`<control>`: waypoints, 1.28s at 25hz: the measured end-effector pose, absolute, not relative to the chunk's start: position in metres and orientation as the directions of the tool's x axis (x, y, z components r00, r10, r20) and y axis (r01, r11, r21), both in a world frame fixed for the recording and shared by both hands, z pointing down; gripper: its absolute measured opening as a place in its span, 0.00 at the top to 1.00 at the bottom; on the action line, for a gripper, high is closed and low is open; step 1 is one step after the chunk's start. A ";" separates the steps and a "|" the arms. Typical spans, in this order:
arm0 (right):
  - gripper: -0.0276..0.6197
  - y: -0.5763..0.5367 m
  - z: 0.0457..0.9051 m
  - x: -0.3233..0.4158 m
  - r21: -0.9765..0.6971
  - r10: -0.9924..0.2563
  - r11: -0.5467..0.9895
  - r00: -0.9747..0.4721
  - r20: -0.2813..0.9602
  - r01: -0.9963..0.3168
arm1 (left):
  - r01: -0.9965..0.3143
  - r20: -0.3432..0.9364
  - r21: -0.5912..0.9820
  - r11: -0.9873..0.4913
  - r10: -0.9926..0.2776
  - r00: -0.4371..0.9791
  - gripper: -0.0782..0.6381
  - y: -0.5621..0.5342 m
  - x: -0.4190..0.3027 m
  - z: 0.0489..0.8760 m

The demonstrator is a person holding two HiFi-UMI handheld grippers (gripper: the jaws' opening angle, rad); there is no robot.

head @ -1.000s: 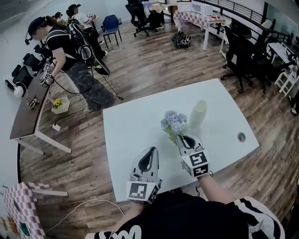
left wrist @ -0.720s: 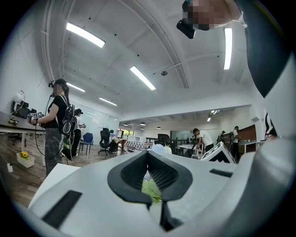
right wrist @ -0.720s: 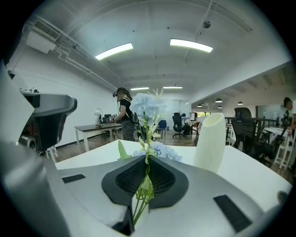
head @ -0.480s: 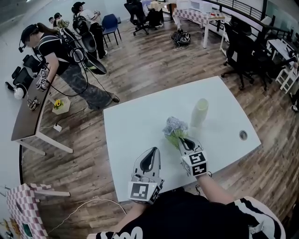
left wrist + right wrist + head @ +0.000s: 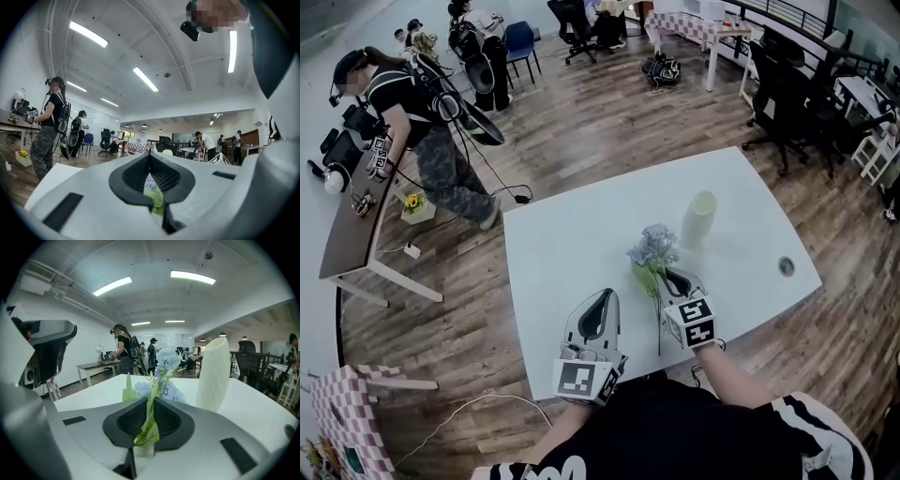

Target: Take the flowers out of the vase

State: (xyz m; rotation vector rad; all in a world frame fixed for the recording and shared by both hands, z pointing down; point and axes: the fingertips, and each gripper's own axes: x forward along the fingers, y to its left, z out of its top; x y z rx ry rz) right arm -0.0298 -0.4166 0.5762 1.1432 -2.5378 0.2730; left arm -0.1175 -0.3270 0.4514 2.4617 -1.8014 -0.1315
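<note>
Flowers lower now in right claw, vase near

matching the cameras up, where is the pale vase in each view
Head view: vase upright, right of centre on the white table.
Left gripper view: not in it.
Right gripper view: vase right of centre, upright.
Shared landmark: blue flowers just left of it.

Take the vase as your mark: it stands upright on the table, towards the far right. The flowers are outside it, just to its left and nearer you, their stem between the jaws of your right gripper. Your left gripper sits further left, by the near edge. The table's cable hole lies right of the vase.
</note>
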 end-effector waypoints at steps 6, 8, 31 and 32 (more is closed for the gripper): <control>0.84 -0.418 0.575 -0.029 -0.050 -0.689 0.655 -0.623 0.371 -0.754 | -0.943 -0.022 0.131 -0.307 -0.951 0.307 0.88 -0.331 -0.115 0.452; 0.71 -0.422 0.565 -0.025 -0.038 -0.714 0.642 -0.614 0.336 -0.766 | -0.941 -0.023 0.130 -0.312 -0.950 0.312 0.88 -0.333 -0.112 0.451; 0.70 -0.398 0.446 -0.022 -0.025 -0.742 0.670 -0.670 0.014 -0.742 | -0.899 -0.062 0.119 -0.421 -0.907 0.417 0.88 -0.357 -0.077 0.441; 0.73 -0.396 0.443 -0.020 -0.018 -0.745 0.667 -0.667 0.011 -0.745 | -0.897 -0.063 0.118 -0.426 -0.905 0.421 0.88 -0.357 -0.075 0.441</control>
